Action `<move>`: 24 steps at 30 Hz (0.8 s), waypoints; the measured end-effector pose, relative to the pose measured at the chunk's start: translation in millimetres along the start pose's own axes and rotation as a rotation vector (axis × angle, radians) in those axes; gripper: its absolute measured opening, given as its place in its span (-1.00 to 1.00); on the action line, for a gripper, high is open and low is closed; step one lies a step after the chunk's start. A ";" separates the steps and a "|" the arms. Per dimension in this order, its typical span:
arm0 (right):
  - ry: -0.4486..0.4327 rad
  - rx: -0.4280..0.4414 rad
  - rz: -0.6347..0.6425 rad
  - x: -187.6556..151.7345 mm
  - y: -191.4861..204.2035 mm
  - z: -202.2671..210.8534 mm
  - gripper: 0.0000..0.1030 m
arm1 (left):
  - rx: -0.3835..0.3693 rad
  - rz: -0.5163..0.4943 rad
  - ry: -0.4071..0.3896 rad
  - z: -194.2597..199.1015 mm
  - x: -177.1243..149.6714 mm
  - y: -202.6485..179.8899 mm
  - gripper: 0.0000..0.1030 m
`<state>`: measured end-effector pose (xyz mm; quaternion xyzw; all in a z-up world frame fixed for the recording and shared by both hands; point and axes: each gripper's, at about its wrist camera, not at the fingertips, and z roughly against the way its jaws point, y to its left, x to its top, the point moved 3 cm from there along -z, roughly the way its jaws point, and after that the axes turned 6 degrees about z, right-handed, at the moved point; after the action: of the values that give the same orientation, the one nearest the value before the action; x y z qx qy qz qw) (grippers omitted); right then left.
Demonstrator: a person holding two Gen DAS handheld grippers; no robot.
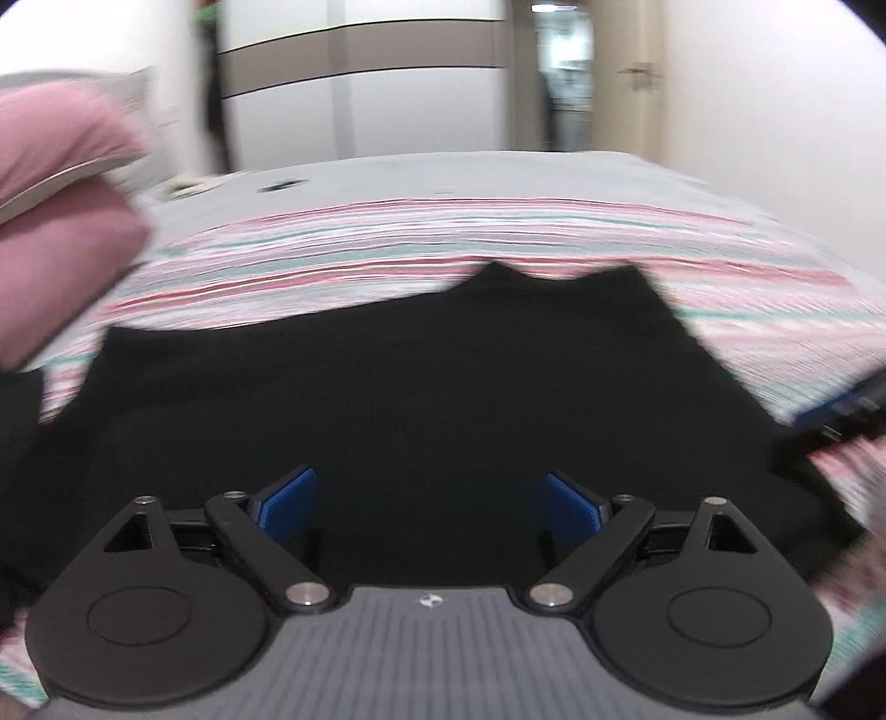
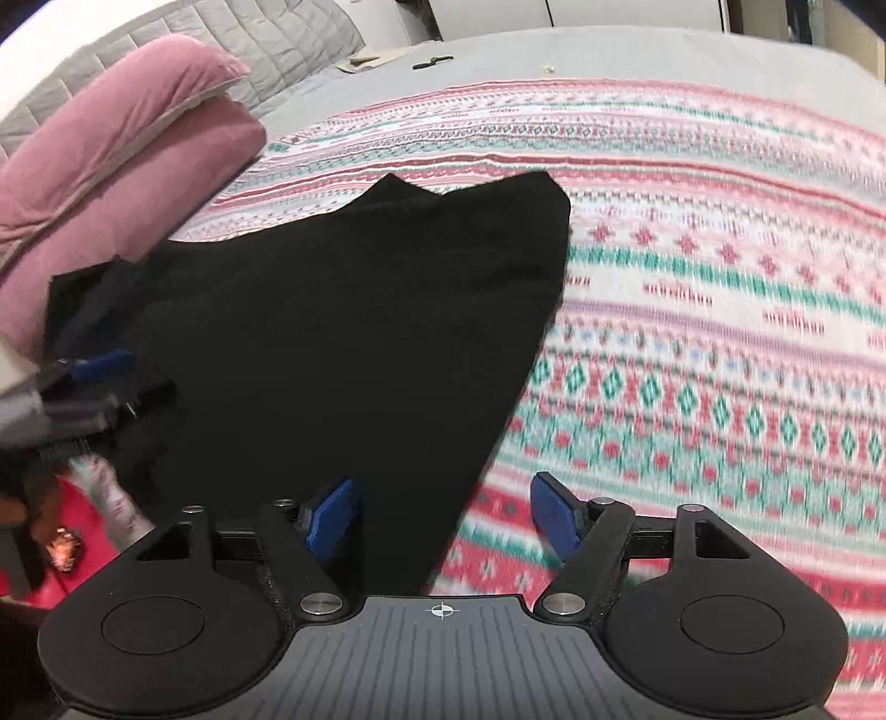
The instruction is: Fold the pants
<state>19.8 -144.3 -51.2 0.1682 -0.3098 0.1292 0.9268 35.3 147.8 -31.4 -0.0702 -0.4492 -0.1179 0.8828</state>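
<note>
Black pants (image 1: 387, 399) lie spread flat on a patterned blanket (image 1: 443, 238) on a bed. They also show in the right wrist view (image 2: 343, 332), narrowing toward me. My left gripper (image 1: 429, 507) is open and empty, hovering over the near part of the pants. My right gripper (image 2: 443, 518) is open and empty over the pants' right edge, its left pad (image 2: 329, 518) above the cloth and its right pad (image 2: 554, 518) above the blanket. The left gripper also shows at the left edge of the right wrist view (image 2: 94, 376). The left wrist view is motion-blurred.
Two pink pillows (image 2: 122, 155) are stacked at the left by a grey quilted headboard (image 2: 266, 39). A small dark object (image 2: 432, 62) lies on the grey sheet (image 2: 609, 55) beyond the blanket. A wardrobe (image 1: 360, 83) and a doorway (image 1: 565, 72) stand behind the bed.
</note>
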 end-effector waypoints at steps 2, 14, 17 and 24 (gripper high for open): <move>0.002 0.044 -0.019 -6.9 -1.0 6.1 0.19 | -0.070 -0.044 0.002 4.2 -8.4 -20.2 1.00; 0.057 0.314 -0.265 -26.0 -16.4 16.9 -0.63 | -0.331 -0.295 -0.034 26.5 -37.9 -97.1 1.00; 0.028 0.371 -0.299 -16.8 -17.5 24.1 -0.63 | -0.324 -0.292 -0.068 26.2 -39.8 -114.1 1.00; -0.018 0.398 -0.272 5.4 -10.6 26.1 -0.57 | -0.143 -0.250 -0.084 -3.5 -39.3 -131.6 0.51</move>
<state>13.8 -163.4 -30.7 0.3890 -0.2608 0.0601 0.8815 -20.0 26.1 -63.0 -0.0813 -0.4812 -0.2558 0.8345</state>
